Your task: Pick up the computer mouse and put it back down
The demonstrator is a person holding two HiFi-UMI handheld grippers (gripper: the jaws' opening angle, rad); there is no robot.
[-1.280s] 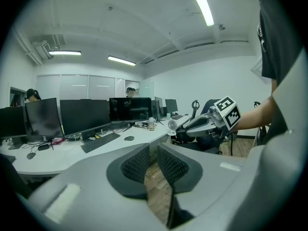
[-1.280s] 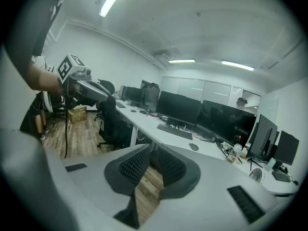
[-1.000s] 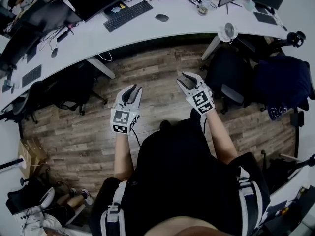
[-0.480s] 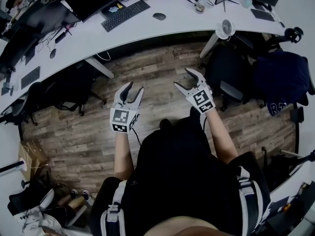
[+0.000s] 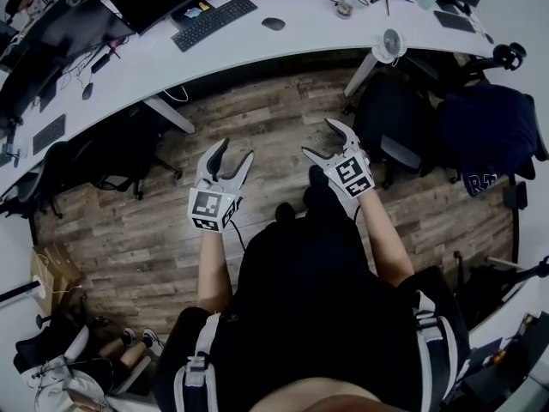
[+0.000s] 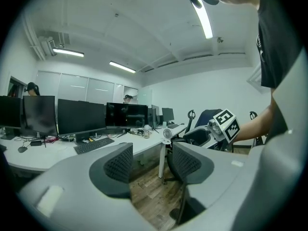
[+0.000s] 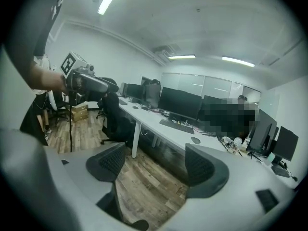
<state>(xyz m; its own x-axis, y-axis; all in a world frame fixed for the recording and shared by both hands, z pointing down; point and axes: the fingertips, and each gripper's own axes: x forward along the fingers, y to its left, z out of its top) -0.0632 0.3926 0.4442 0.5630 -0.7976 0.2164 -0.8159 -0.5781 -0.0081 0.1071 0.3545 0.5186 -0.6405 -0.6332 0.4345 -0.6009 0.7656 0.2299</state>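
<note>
**Both Grippers Released, Well Clear of the Computer Mouse**

Left gripper: released, jaws spread wide, just been opening. Nothing between the pads except air, with wooden floor below. In contact with nothing.

Right gripper: likewise released, jaws at full spread, just been opening. Gap empty, no contact with any object. Held level with the left gripper, at its 3 o'clock, the two well apart.

Computer mouse: resting on the curved white desk, untouched. Found at 1 o'clock from the left gripper and 11 o'clock from the right gripper in the head view, well apart from both, across a strip of floor. Seen in the right gripper view just above the right-hand pad, on the desk top.

Counts:
- Grippers: two, both empty.
- Computer mouse: one, just beside the keyboard, at its 3 o'clock.
- Small dark object: one, at 10 o'clock from the left gripper, mouse-shaped but too small to confirm.
- Keyboards: two, including a second keyboard at the far left.
- Desk fan: one, at 1 o'clock from the right gripper.
</note>
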